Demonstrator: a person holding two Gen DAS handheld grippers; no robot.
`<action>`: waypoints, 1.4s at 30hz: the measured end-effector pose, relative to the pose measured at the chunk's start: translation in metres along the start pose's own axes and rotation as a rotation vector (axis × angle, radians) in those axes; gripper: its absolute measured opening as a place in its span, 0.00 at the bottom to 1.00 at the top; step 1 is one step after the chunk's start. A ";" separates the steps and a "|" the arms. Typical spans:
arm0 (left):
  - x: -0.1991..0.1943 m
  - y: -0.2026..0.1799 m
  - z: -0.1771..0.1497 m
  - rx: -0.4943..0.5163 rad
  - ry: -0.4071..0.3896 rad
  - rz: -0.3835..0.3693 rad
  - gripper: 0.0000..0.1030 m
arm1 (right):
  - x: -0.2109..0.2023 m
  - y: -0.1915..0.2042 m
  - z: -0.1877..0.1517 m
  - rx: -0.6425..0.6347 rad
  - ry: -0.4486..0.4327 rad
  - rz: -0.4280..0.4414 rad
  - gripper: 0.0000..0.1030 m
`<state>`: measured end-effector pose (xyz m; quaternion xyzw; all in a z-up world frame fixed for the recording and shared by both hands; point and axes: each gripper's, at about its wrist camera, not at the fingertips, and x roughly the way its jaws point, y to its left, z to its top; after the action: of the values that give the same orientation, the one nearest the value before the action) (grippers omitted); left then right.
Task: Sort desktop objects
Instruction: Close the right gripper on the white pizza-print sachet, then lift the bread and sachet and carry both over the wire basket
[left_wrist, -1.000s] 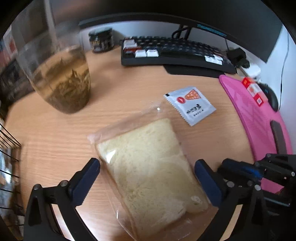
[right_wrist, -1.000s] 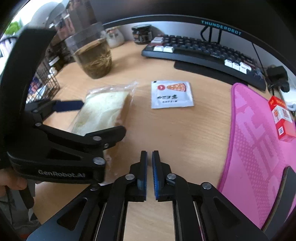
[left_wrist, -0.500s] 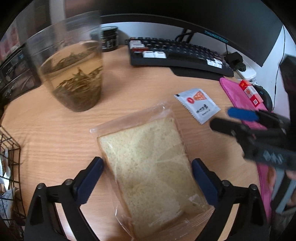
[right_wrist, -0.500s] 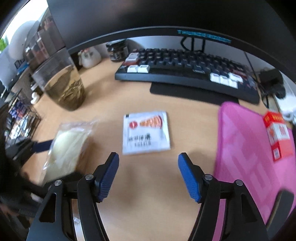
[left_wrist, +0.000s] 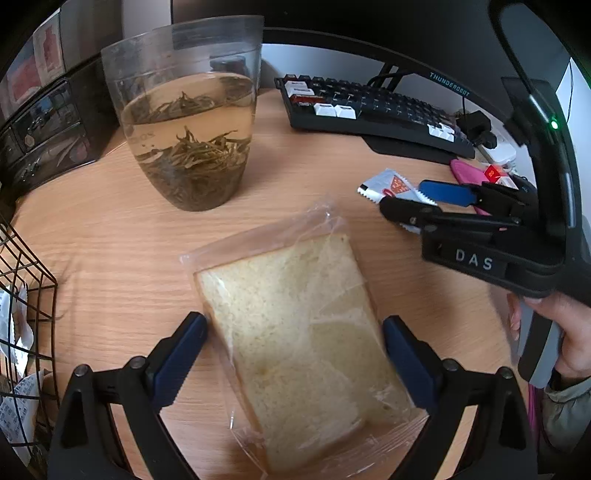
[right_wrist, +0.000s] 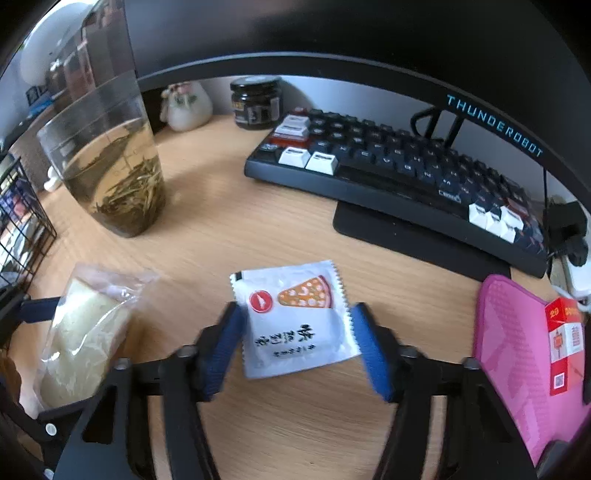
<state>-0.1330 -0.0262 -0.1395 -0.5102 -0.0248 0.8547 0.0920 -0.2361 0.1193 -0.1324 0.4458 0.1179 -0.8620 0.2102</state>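
Two hand-held grippers work low over the wooden bench (left_wrist: 110, 251). The left hand-held gripper (left_wrist: 295, 360) is spread wide, its blue pads flanking a clear-bagged slice of white bread (left_wrist: 299, 325) without pressing it. The right hand-held gripper (right_wrist: 301, 349) straddles a white square sachet printed with a pizza slice (right_wrist: 295, 321); its jaws have just been closing, yet the pads stand just clear of the sachet's edges. Farther back stands a clear glass tumbler of tea with floating leaves (left_wrist: 188, 125), then a dark keyboard with white keys (right_wrist: 399, 166) beneath a black monitor (right_wrist: 332, 37).
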 end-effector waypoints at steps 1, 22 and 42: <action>0.000 0.000 0.000 -0.001 0.000 0.000 0.92 | 0.000 0.000 0.001 -0.005 0.004 0.002 0.46; -0.042 -0.006 -0.004 -0.018 -0.060 0.020 0.81 | -0.068 0.010 -0.022 -0.013 -0.058 0.061 0.14; -0.154 -0.006 -0.013 -0.021 -0.268 0.084 0.79 | -0.172 0.068 -0.015 -0.097 -0.224 0.141 0.14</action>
<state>-0.0501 -0.0491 -0.0114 -0.3930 -0.0242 0.9180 0.0467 -0.1055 0.1090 -0.0014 0.3432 0.1035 -0.8829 0.3035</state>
